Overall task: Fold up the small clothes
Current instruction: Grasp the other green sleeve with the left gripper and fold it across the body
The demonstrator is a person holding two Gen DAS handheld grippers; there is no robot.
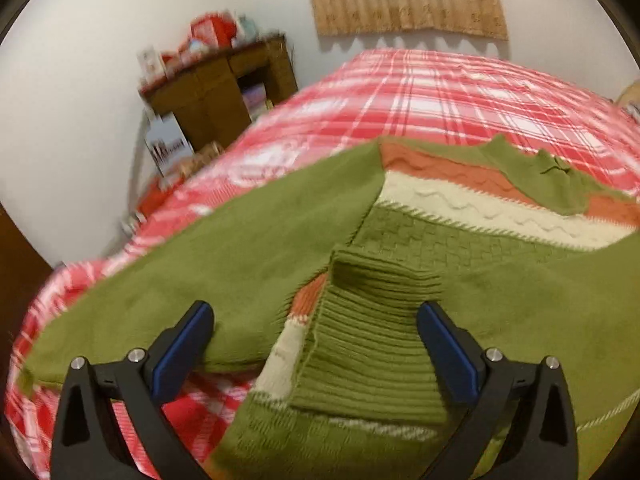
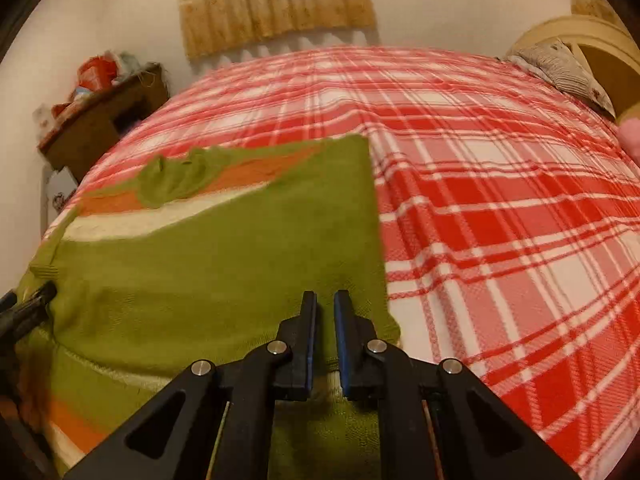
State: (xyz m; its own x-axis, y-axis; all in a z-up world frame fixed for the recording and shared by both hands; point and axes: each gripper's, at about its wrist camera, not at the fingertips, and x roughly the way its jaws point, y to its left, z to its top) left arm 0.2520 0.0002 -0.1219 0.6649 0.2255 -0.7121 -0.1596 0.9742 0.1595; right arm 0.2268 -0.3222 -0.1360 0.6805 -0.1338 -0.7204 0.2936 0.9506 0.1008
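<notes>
A green knitted sweater with orange and cream bands lies on a red plaid bed cover. My left gripper is open wide, and the ribbed sleeve cuff lies loose between its blue pads. In the right wrist view a plain green side of the sweater is folded inward, with a straight edge on the right. My right gripper is shut at the near corner of that flap, pinching green fabric in the narrow gap. The left gripper's finger shows at the left border.
The bed cover stretches far to the right of the sweater. A brown wooden shelf with red items stands by the wall at the bed's left. A pillow and a cream headboard lie at the far right.
</notes>
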